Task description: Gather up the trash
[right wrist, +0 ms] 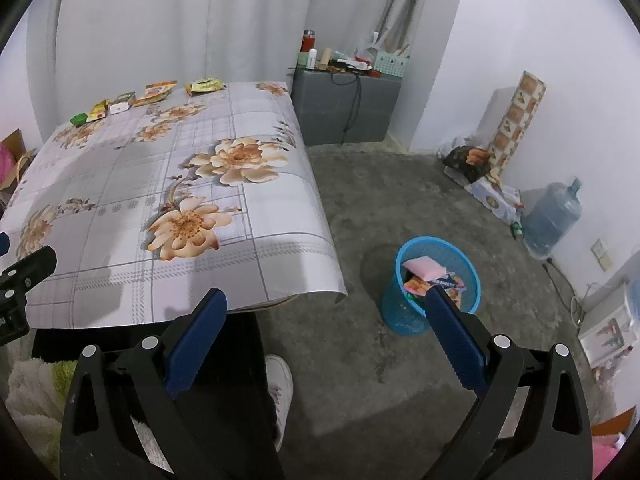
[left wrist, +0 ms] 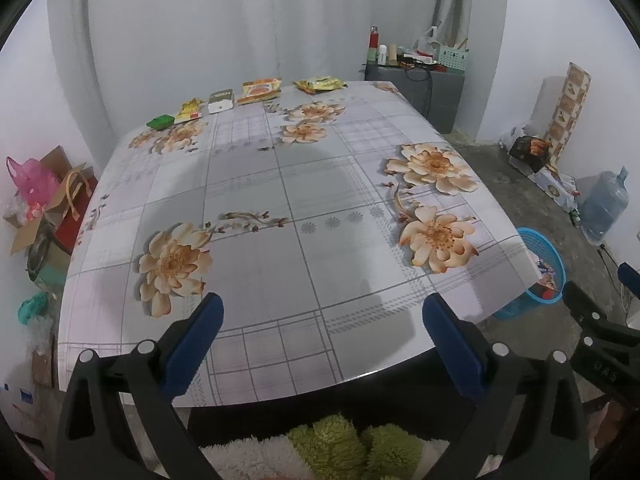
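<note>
A: Progress? Bin (right wrist: 438, 276) on floor, right of surface (left wrist: 280, 208), w/ some wrappers in.

B: Five wrappers (left wrist: 256, 91) left along far edge. Left hand-held gripper (left wrist: 322, 314) & right hand-held gripper (right wrist: 326, 310) both spread apart, empty.

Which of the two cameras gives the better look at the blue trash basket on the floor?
The right wrist view. There the blue basket stands in the open on the floor, its whole rim and the wrappers inside visible; only one finger overlaps its near side. In the left wrist view, the table hides most of the basket.
</note>
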A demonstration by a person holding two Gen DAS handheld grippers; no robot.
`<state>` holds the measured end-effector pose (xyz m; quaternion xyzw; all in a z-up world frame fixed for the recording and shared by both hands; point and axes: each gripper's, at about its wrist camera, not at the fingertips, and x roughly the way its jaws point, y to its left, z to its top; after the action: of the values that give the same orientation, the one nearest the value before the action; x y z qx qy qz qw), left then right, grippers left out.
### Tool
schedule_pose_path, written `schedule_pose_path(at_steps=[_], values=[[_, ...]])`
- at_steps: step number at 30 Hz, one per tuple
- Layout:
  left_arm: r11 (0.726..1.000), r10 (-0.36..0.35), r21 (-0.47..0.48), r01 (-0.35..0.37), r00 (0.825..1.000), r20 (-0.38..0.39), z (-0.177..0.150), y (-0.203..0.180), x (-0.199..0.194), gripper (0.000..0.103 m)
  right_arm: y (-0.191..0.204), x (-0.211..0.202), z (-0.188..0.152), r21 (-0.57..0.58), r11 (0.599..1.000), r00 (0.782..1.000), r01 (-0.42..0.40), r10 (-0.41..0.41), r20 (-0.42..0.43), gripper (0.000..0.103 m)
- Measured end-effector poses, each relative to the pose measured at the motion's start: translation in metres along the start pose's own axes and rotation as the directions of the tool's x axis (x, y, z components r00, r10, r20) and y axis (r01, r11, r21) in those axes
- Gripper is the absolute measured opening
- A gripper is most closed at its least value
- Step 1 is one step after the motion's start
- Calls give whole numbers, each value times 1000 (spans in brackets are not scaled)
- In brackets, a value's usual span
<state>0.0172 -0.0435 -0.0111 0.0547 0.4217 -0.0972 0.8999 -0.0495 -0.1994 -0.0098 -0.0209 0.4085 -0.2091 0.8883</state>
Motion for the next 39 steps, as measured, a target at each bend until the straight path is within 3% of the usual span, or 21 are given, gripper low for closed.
schedule_pose_path(at_steps=[39], values=[[999,40,-15,-40,999,6,0,2,-3,98,3,2,3,13,1000,1000,13,-13,15,95]])
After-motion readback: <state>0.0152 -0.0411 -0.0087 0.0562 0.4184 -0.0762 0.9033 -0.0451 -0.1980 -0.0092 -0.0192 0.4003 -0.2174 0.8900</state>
